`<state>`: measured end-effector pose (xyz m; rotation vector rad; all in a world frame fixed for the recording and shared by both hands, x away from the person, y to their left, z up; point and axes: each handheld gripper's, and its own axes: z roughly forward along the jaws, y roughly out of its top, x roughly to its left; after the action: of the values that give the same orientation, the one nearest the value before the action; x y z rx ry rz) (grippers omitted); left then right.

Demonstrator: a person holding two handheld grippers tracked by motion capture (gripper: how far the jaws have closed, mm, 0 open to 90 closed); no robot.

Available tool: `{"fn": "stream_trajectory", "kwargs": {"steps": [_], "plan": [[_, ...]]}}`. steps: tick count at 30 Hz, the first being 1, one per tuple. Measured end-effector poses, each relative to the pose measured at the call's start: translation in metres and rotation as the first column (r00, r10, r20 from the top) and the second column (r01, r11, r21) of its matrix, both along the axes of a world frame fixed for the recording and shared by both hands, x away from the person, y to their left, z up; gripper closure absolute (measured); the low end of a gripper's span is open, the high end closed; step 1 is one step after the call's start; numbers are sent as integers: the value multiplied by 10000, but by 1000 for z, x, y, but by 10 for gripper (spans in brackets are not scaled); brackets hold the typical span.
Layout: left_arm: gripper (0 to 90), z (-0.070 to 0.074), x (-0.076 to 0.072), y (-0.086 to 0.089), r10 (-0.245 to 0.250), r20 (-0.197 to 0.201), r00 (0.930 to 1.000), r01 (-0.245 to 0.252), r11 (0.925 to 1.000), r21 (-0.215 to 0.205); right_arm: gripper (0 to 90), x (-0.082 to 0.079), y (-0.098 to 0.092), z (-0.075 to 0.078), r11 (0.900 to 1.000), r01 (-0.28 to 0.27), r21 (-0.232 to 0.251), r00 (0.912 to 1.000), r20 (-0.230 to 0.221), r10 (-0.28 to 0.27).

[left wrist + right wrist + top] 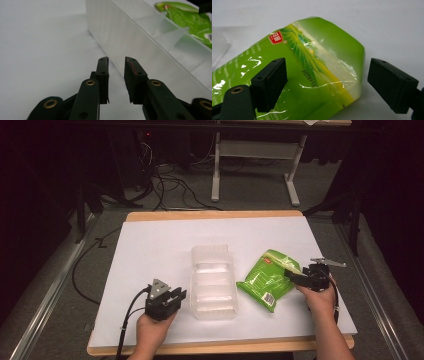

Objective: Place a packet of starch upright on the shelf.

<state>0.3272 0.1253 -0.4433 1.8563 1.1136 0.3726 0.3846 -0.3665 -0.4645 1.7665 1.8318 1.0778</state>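
On the left of the desk [150,245], near the front edge, the left tool [172,299] rests in the person's left hand [150,330], its cable trailing off the near edge. In the left gripper view its jaws stand a little apart with nothing between them, so it is released, and they point along the long left wall of the tray [130,42]. In the high view that tool sits just beside the tray's near left corner; whether it touches the wall I cannot tell. The tray [214,282] is clear plastic, lies in the middle of the desk with its long side running near to far, and is split by cross walls into several compartments, which look bare. Just right of it lies the green pack [267,279], flat on the white desk top and tilted, with a barcode label at its near corner and a red mark near its far end; it is near the tray but apart from it. The right tool [295,276] comes in from the right, held in the right hand [317,295], and reaches the pack's right edge. In the right gripper view its jaws are spread wide on either side of the pack's [312,72] end, the left jaw over the film and the right one clear of it, so this tool is released too, not pressing the pack.
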Motion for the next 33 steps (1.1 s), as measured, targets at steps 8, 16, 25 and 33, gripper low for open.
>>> {"fn": "stream_trajectory", "kwargs": {"steps": [8,16,25,33], "plan": [[732,-1,4,6,14,-242,9997,-18,9999,-161,147,7,2,-10,9937,-129,1114,9979,-623,199],[732,-2,4,4,-126,-204,9997,125,9999,-65,419,7,1,-15,9705,-732,2298,9951,-476,863],[732,-3,4,2,-234,-242,9994,235,9997,19,791,0,7,-6,9675,-1377,2121,9904,150,1377],[732,-1,5,4,-233,-191,9995,230,9997,-108,855,-15,28,24,9716,-1917,1387,9703,1759,1663]]}}
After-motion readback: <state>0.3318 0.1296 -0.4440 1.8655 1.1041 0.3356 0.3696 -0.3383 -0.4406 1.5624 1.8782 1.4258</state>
